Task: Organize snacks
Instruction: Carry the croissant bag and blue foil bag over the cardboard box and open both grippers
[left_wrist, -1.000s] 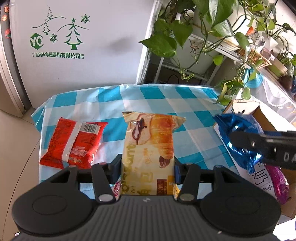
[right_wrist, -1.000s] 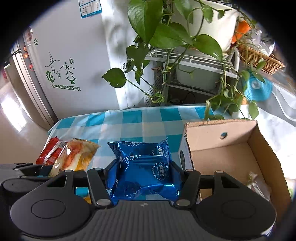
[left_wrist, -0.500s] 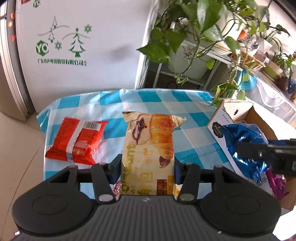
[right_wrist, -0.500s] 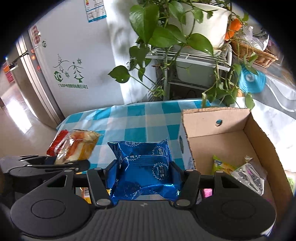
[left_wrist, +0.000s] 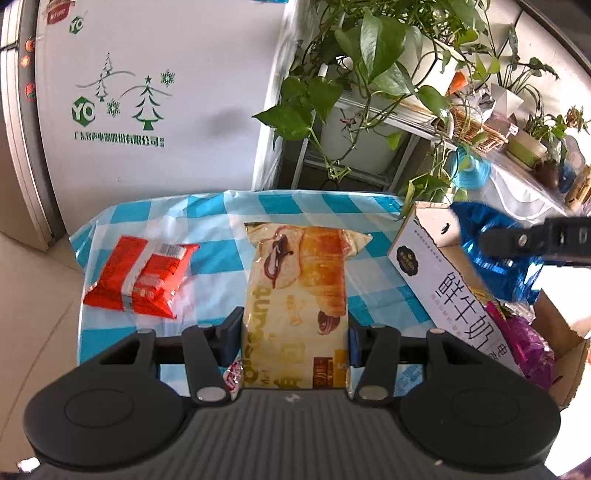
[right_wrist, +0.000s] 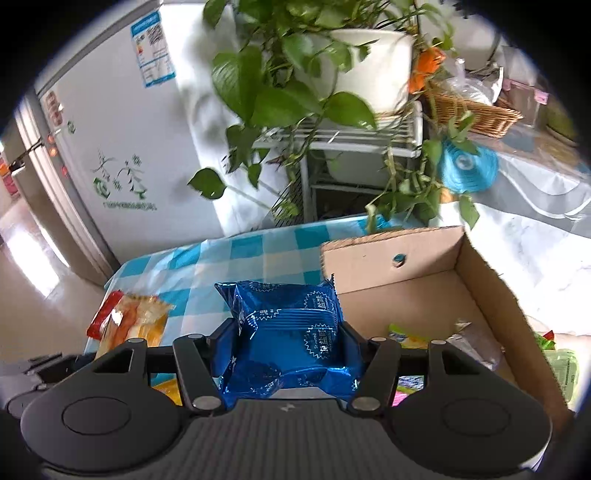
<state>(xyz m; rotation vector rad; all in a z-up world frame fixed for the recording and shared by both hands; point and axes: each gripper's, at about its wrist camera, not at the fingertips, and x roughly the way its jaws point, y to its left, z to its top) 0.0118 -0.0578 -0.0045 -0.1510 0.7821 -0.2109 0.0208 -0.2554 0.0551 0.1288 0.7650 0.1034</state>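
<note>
The left hand-held gripper is gripping the croissant packet above the checked tabletop; the right hand-held gripper is clamping the blue packet beside the cardboard box.

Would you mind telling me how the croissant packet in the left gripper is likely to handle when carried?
The croissant packet probably flexes: it juts far beyond the left gripper. Its puffy wrapper suggests it's light. The glossy film may slip.

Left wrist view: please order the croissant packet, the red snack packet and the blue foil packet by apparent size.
1. croissant packet, though nearest the camera.
2. red snack packet.
3. blue foil packet, partly hidden by the right gripper; unsure against the red one.
</note>
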